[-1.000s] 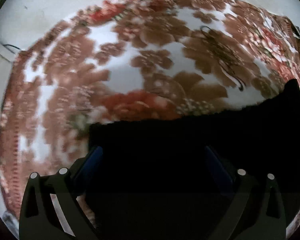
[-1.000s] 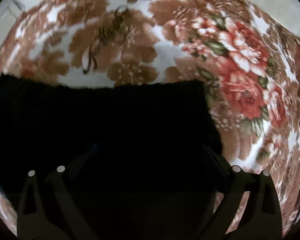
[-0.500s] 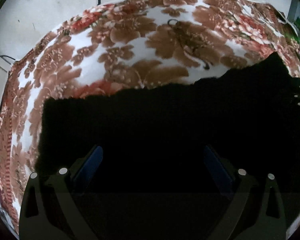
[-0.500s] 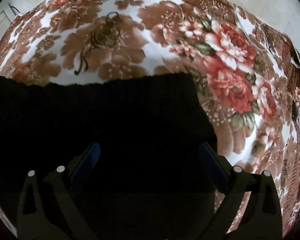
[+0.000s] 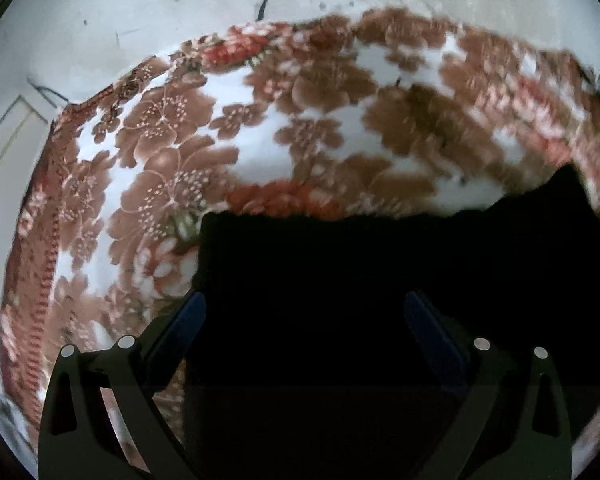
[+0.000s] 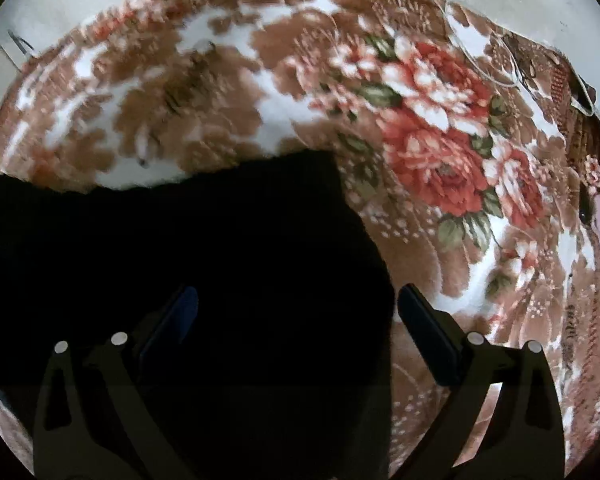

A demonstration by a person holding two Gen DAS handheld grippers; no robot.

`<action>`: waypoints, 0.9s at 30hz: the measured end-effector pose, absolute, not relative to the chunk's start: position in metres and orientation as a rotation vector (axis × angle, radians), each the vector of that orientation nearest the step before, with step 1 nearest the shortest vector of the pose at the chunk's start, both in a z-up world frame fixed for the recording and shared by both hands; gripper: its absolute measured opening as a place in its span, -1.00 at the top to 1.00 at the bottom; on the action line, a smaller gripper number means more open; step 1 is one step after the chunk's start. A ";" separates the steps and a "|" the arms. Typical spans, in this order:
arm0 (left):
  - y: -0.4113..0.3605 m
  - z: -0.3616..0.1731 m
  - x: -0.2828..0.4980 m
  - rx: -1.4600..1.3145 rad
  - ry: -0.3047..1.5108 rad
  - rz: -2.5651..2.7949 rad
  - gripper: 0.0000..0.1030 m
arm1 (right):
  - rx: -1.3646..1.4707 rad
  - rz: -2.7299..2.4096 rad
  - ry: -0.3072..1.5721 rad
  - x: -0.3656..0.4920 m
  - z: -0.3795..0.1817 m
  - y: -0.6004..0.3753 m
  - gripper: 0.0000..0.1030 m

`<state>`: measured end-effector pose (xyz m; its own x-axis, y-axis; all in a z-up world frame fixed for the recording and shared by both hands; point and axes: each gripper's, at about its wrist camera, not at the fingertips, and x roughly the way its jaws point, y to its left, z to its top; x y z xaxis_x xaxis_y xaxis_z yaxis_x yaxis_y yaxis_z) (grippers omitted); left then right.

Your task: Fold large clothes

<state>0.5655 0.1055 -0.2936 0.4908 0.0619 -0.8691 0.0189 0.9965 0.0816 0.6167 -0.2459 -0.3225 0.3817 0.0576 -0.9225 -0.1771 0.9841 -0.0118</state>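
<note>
Left gripper (image 5: 302,312) spread wide over my black garment (image 5: 380,320); no grip visible. Right gripper (image 6: 298,308) also apart, garment (image 6: 180,280) beneath, right edge between fingers. Garment lies flat on floral blanket (image 5: 160,152), near side; floor (image 5: 140,8) beyond.

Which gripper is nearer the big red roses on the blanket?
Right. The red roses lie just ahead-right of the right gripper; the left gripper sits over the black garment's other end.
</note>
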 end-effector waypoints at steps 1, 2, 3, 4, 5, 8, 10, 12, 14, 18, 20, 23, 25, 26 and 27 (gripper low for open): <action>0.101 -0.290 0.565 0.061 1.046 0.017 -0.89 | -0.104 0.170 1.162 0.613 -0.320 -0.239 -0.90; 0.093 -0.289 0.565 0.040 1.035 0.005 -0.89 | -0.099 0.186 1.158 0.612 -0.319 -0.233 -0.90; 0.086 -0.290 0.565 0.036 1.029 -0.001 -0.89 | -0.099 0.195 1.158 0.611 -0.320 -0.229 -0.90; 0.077 -0.295 0.566 0.042 1.025 -0.009 -0.89 | -0.105 0.205 1.166 0.611 -0.325 -0.223 -0.90; 0.069 -0.301 0.567 0.057 1.024 -0.013 -0.89 | -0.116 0.206 1.177 0.612 -0.332 -0.217 -0.90; 0.049 -0.329 0.576 0.098 1.047 0.005 -0.89 | -0.123 0.199 1.207 0.613 -0.351 -0.212 -0.90; 0.047 -0.340 0.579 0.105 1.063 0.011 -0.90 | -0.117 0.197 1.212 0.615 -0.358 -0.214 -0.90; 0.049 -0.345 0.580 0.121 1.063 0.011 -0.92 | -0.111 0.196 1.208 0.614 -0.362 -0.218 -0.90; 0.057 -0.347 0.578 0.144 1.067 0.013 -0.92 | -0.132 0.184 1.198 0.613 -0.363 -0.222 -0.90; 0.088 -0.340 0.570 0.178 1.071 0.084 -0.92 | -0.130 0.132 1.209 0.612 -0.362 -0.238 -0.90; 0.102 -0.331 0.561 0.152 1.071 0.115 -0.91 | -0.096 0.128 1.217 0.609 -0.356 -0.247 -0.90; 0.124 -0.307 0.535 0.076 1.041 0.156 -0.89 | -0.102 0.145 1.187 0.597 -0.339 -0.248 -0.90; 0.135 -0.291 0.507 -0.003 1.022 0.174 -0.89 | -0.121 0.158 1.165 0.586 -0.326 -0.244 -0.90; 0.139 -0.284 0.492 -0.043 1.014 0.179 -0.89 | -0.127 0.164 1.163 0.581 -0.322 -0.242 -0.90; 0.141 -0.280 0.479 -0.074 1.008 0.183 -0.89 | -0.131 0.170 1.163 0.577 -0.318 -0.241 -0.90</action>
<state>0.4792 0.1409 -0.2797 0.5200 0.1182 -0.8460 -0.1867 0.9822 0.0225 0.5766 -0.2405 -0.3182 0.3861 0.0654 -0.9201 -0.2008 0.9795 -0.0147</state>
